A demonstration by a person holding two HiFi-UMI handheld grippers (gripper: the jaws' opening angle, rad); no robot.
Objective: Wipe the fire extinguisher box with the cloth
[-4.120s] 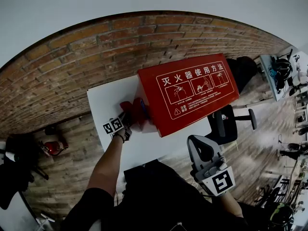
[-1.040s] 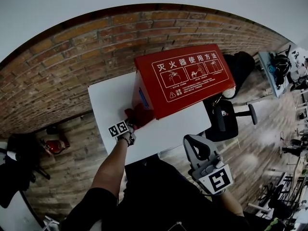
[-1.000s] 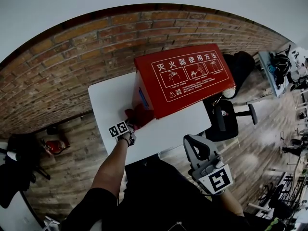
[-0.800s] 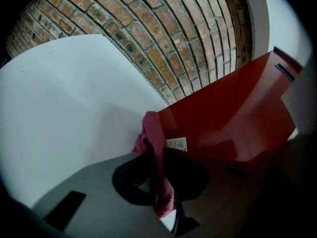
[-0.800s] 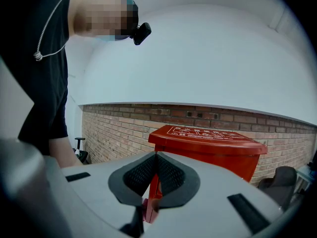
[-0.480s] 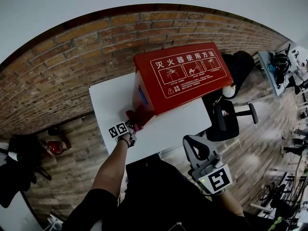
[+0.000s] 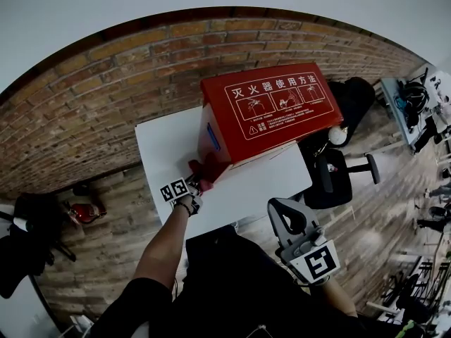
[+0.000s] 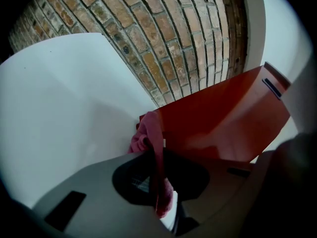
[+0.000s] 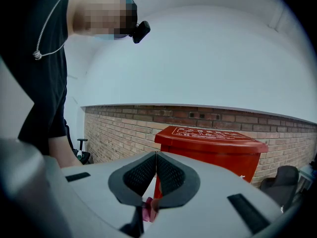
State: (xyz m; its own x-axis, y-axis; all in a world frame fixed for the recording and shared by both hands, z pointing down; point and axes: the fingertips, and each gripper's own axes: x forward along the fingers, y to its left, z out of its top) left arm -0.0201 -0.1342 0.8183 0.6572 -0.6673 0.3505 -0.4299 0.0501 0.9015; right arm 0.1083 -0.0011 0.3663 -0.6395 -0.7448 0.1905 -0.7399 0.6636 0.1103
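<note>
Left gripper (image 7: 192, 183), clamped on the pink cloth (image 7: 204, 167), has slid down the left end of the fire extinguisher box (image 7: 271, 111) to its foot. That face looks nearly wiped. The box stands at the far edge of the white table (image 7: 158, 146). Right gripper (image 7: 296, 231) hangs closed and empty. White lid heading: 灭火器使用方法.

The fire extinguisher box (image 7: 271, 111) was a bright red cabinet, its top printed with white Chinese lettering and three instruction pictures. It stood upright on the white table (image 7: 162, 146), close against the brick wall (image 7: 106, 97). The cloth (image 8: 151, 133), a pinkish-red rag, was bunched and pinched between the jaws of the left gripper (image 8: 154, 155), its free end touching the box's lower near corner just above the tabletop.
</note>
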